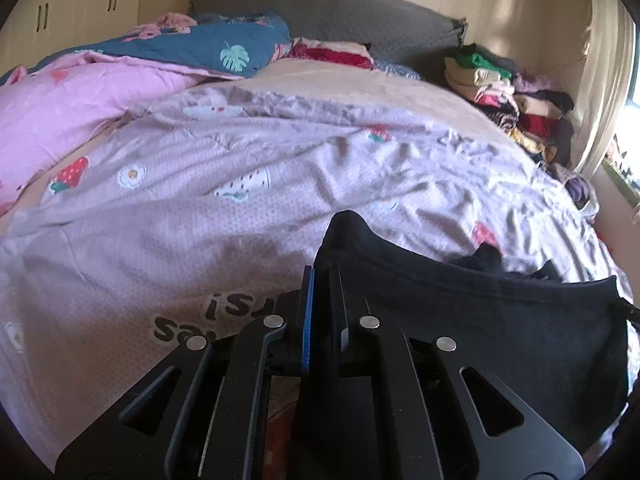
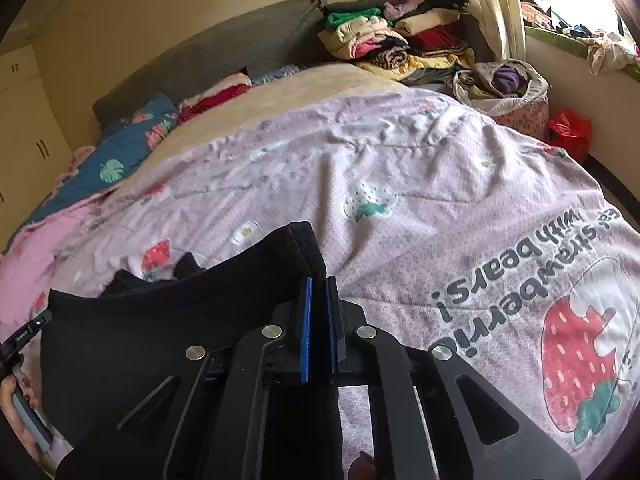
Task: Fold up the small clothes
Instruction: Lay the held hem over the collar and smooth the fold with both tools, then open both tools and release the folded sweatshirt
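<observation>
A small black garment (image 1: 480, 320) hangs stretched between my two grippers above the bed. My left gripper (image 1: 322, 276) is shut on the garment's left upper corner, and the cloth rises past its blue pad (image 1: 307, 320). In the right wrist view the same black garment (image 2: 160, 340) spreads to the left, and my right gripper (image 2: 319, 284) is shut on its right upper corner. The far end of that stretched edge meets the other gripper (image 2: 24, 340), held by a hand (image 2: 16, 412) at the left border.
Under the garment lies a lilac quilt (image 2: 400, 168) printed with strawberries and lettering. A pink quilt (image 1: 60, 108) and a blue leaf-print one (image 1: 208, 46) are bunched at the back left. Folded clothes (image 2: 384, 44) are stacked by the headboard, beside a full basket (image 2: 508, 88) and red bag (image 2: 570, 132).
</observation>
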`<state>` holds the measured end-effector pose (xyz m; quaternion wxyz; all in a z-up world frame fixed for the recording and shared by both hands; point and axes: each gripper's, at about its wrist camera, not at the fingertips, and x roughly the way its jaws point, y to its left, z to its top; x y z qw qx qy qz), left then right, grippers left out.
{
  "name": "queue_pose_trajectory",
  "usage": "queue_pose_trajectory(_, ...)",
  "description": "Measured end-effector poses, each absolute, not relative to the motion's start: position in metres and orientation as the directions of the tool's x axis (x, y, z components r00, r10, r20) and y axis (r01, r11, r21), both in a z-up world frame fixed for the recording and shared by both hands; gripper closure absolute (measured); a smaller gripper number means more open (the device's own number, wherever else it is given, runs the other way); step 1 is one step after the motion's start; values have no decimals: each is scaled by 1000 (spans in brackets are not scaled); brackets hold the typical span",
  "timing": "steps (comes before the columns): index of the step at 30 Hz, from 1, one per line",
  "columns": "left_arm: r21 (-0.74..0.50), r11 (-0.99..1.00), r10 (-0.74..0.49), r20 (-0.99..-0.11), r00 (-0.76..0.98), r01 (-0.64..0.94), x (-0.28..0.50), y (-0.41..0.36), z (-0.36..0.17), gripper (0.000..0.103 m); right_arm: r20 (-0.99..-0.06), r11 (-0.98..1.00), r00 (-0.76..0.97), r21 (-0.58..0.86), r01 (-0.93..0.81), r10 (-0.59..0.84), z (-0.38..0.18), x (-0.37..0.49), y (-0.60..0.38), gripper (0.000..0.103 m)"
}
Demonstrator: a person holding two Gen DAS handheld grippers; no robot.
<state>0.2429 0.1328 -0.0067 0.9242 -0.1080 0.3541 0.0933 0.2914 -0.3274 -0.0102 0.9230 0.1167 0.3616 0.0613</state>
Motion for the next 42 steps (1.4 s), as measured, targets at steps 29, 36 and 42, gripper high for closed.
queue_pose_trajectory(29, -142, 962, 70, -699, 712, -234, 167, 118, 11, 65, -652, 973, 734, 223, -53, 189, 13, 237, -334, 47)
queue_pose_trajectory(36, -167, 958, 47, -711, 702, -233, 148, 122, 12, 58, -660, 970, 720, 229, -78, 214, 12, 216, -327, 47)
queue_pose_trajectory(42, -194, 960, -8, -743, 669, -203, 144, 116, 0, 48, -676, 972, 706, 216, -87, 214, 2, 203, -321, 47)
